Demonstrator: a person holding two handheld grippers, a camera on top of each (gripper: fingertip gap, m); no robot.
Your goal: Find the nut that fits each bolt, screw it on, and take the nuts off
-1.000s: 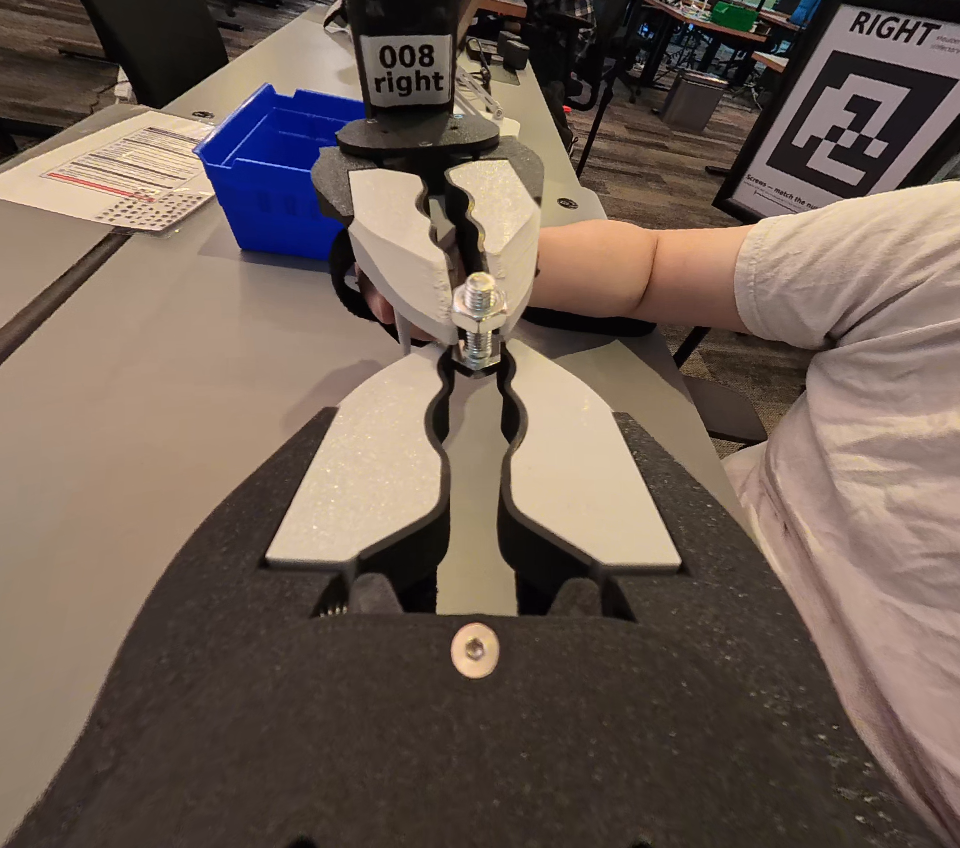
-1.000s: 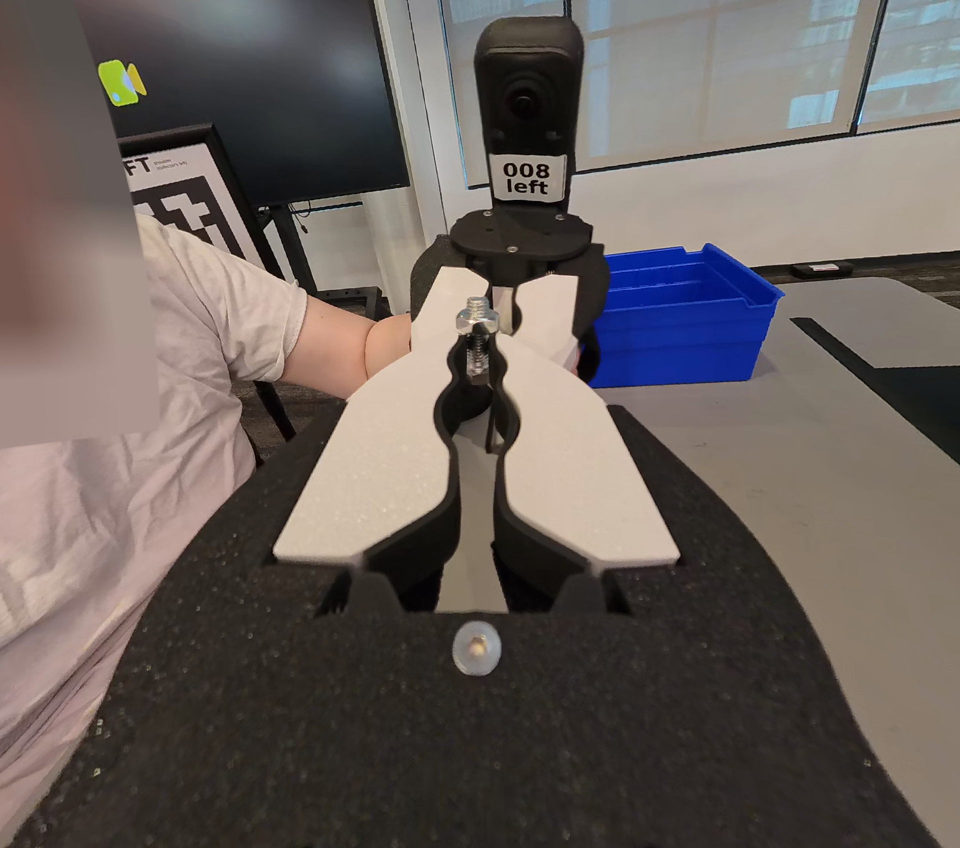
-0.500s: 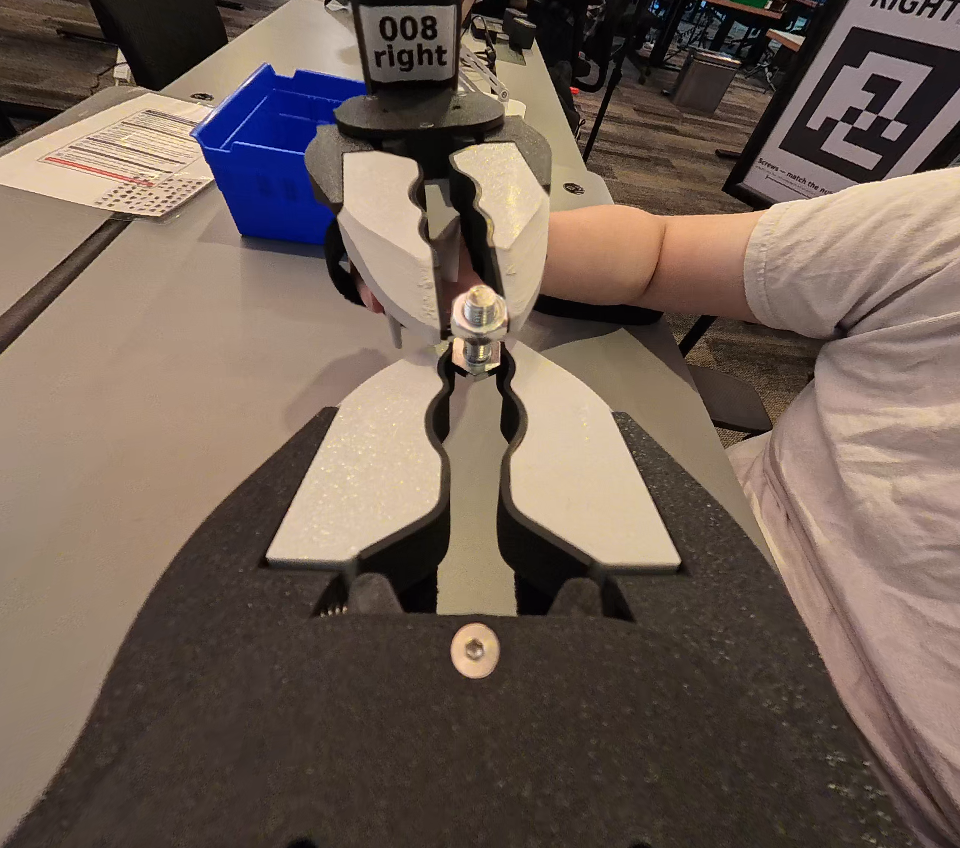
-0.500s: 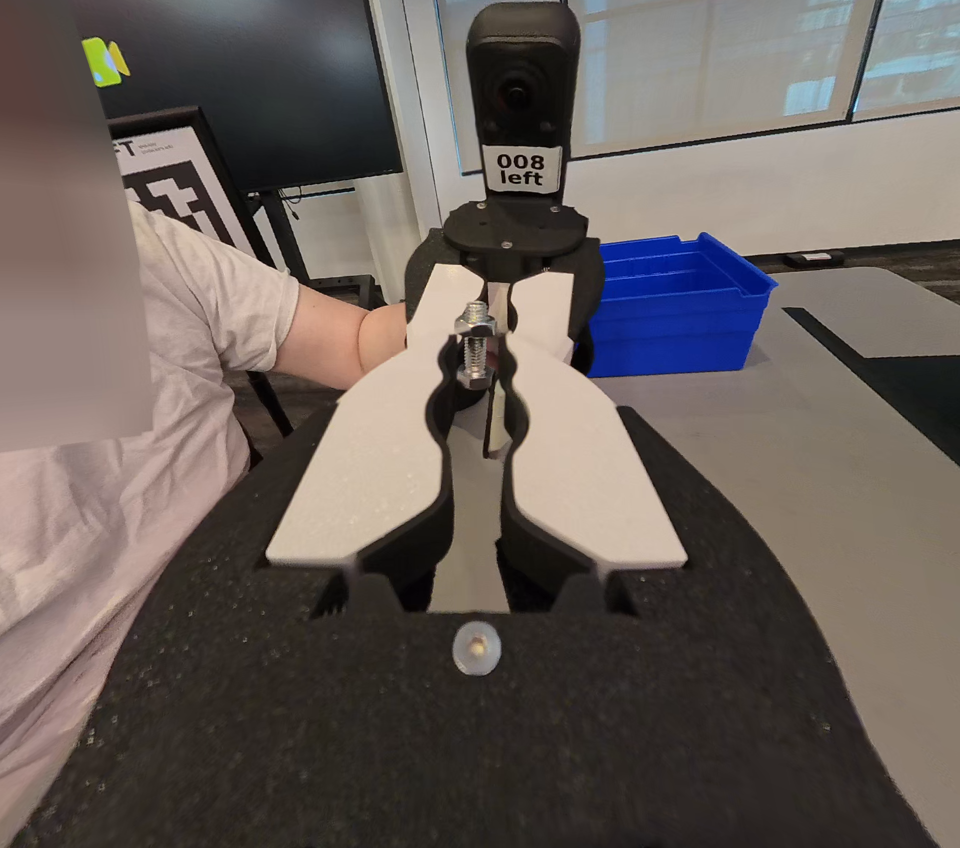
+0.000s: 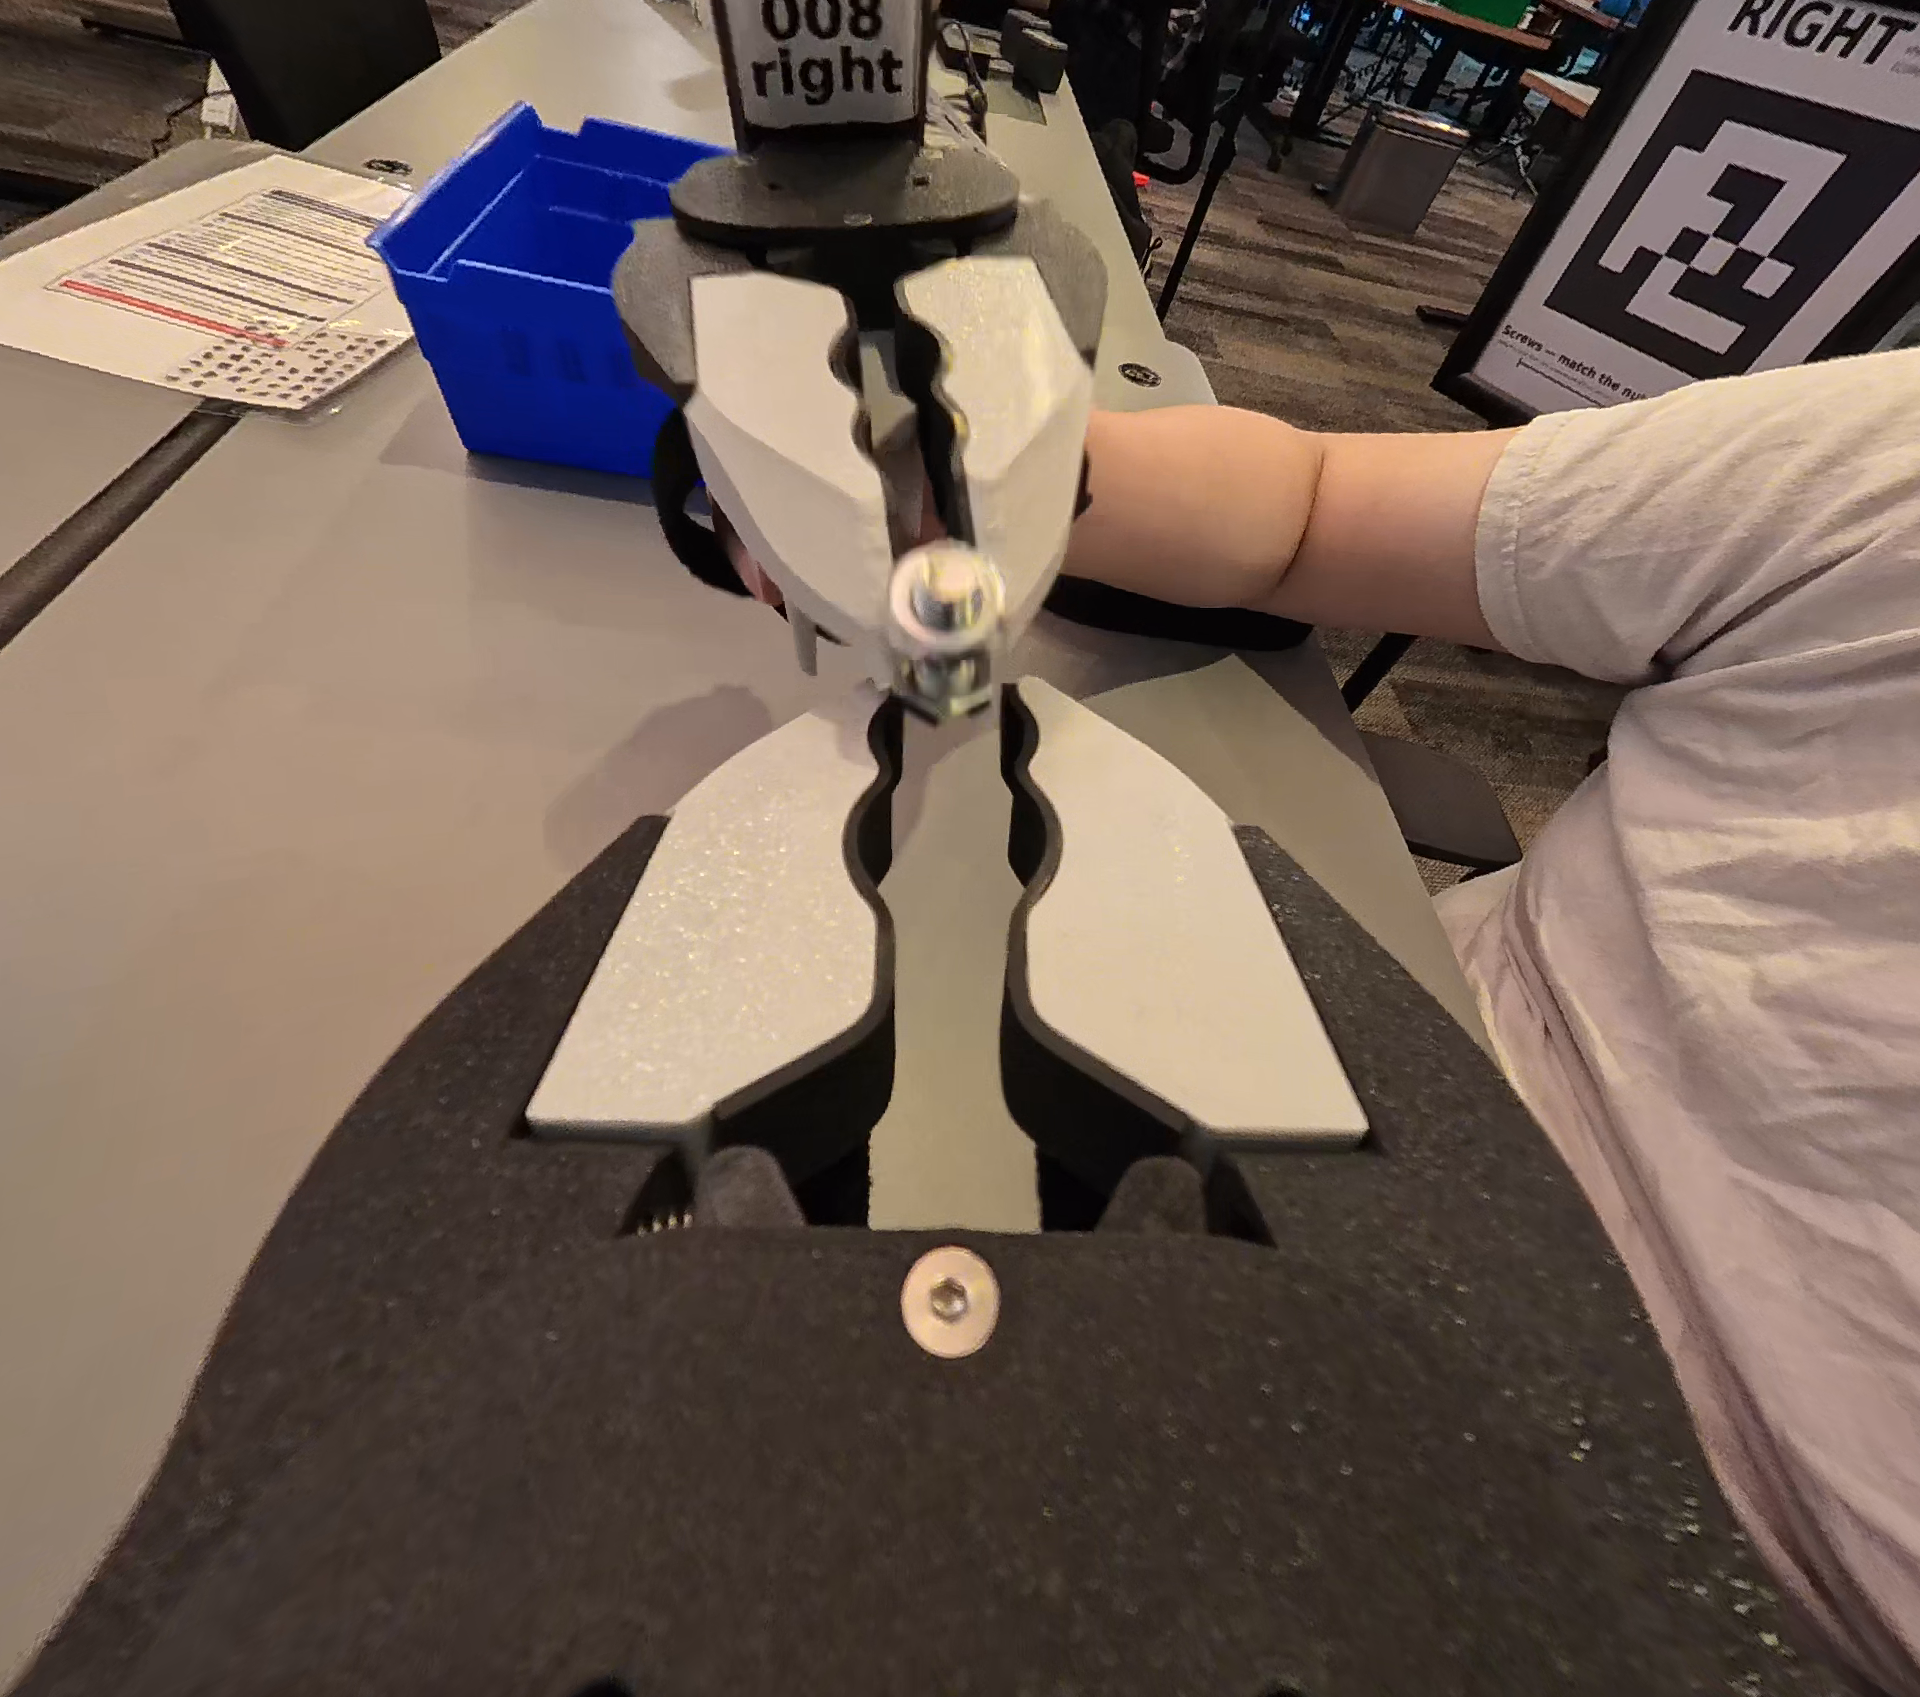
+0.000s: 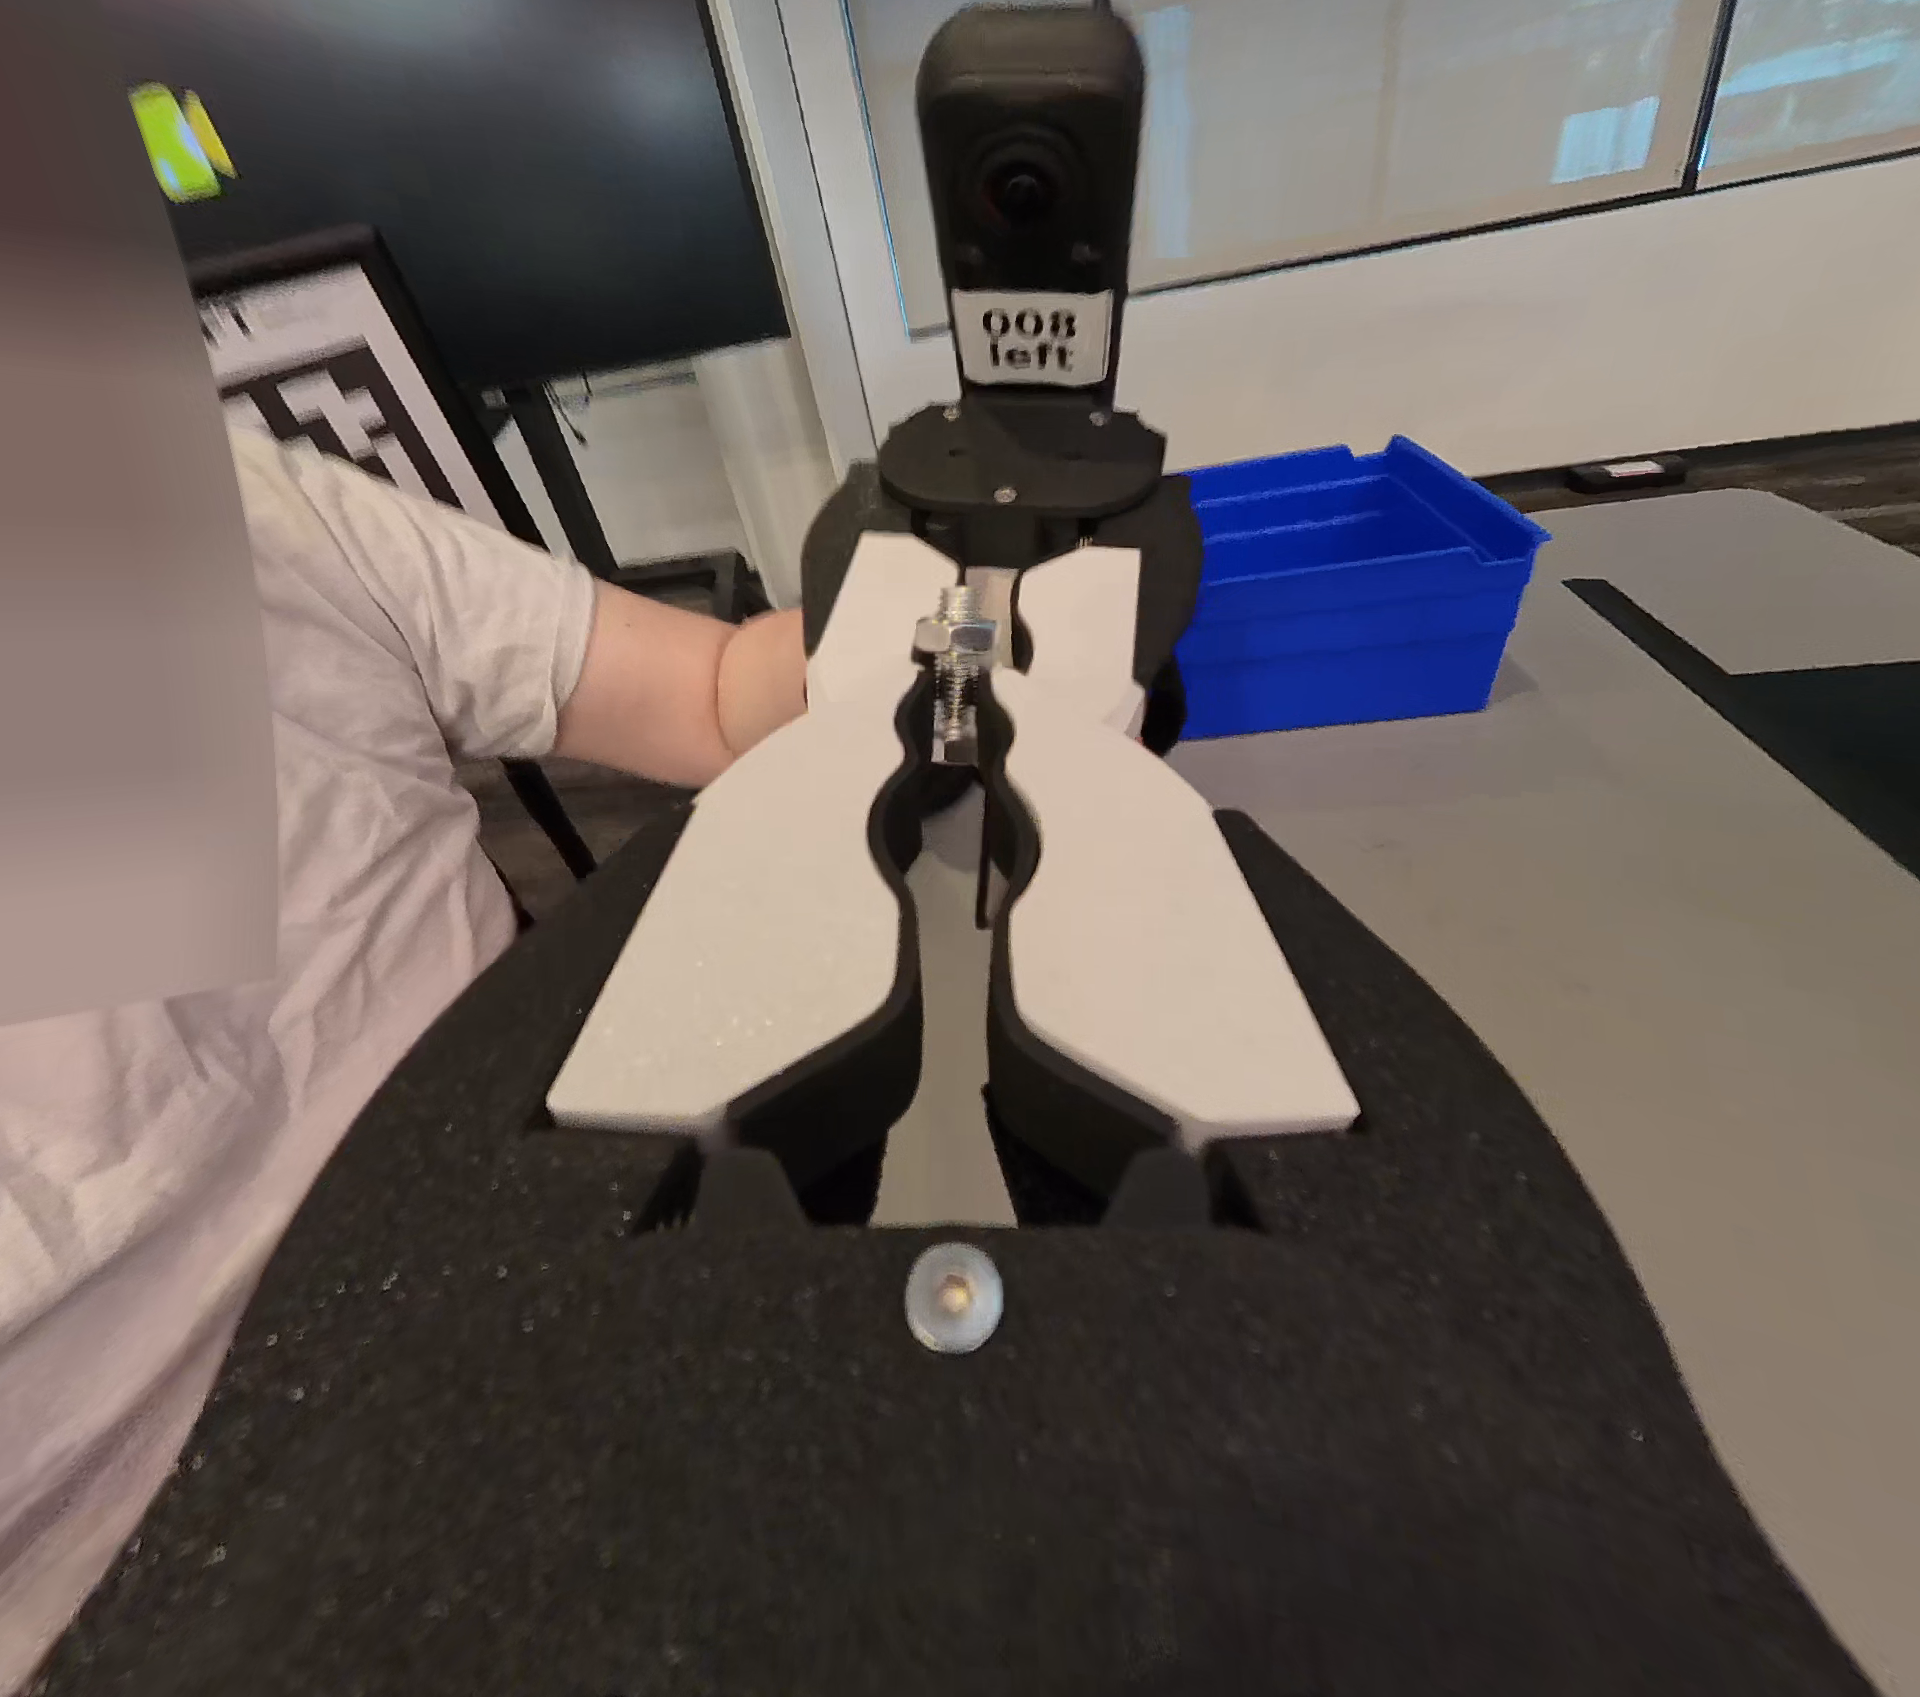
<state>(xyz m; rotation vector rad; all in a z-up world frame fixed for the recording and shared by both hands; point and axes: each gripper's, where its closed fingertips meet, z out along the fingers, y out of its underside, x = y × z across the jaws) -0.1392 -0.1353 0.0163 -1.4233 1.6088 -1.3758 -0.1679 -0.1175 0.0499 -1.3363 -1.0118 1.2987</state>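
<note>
A silver bolt (image 5: 943, 689) stands upright between my two grippers, above the grey table (image 5: 312, 712). My left gripper (image 5: 940, 717) is shut on the bolt's lower end, at its hex head. My right gripper (image 5: 930, 650) faces it from the far side and is shut on the hex nut (image 5: 945, 608) near the top of the thread. In the right wrist view my right gripper (image 6: 956, 697) pinches at the nut (image 6: 956, 637). The threaded shaft (image 6: 954, 697) runs down to the head (image 6: 954, 748). The left gripper's fingers (image 6: 1081, 639) show behind it.
A blue bin (image 5: 520, 328) stands on the table behind the grippers and also shows in the right wrist view (image 6: 1351, 608). A printed sheet (image 5: 229, 276) lies at the far left. A framed marker board (image 5: 1714, 213) stands off the table's right edge. The person's forearm (image 5: 1247, 525) reaches in. My hands' fingertips stand some 4 cm from each other.
Both grippers stay shut on the bolt and nut. The right gripper has turned and tilted a little, and the bolt's top end now points more toward the left camera.
</note>
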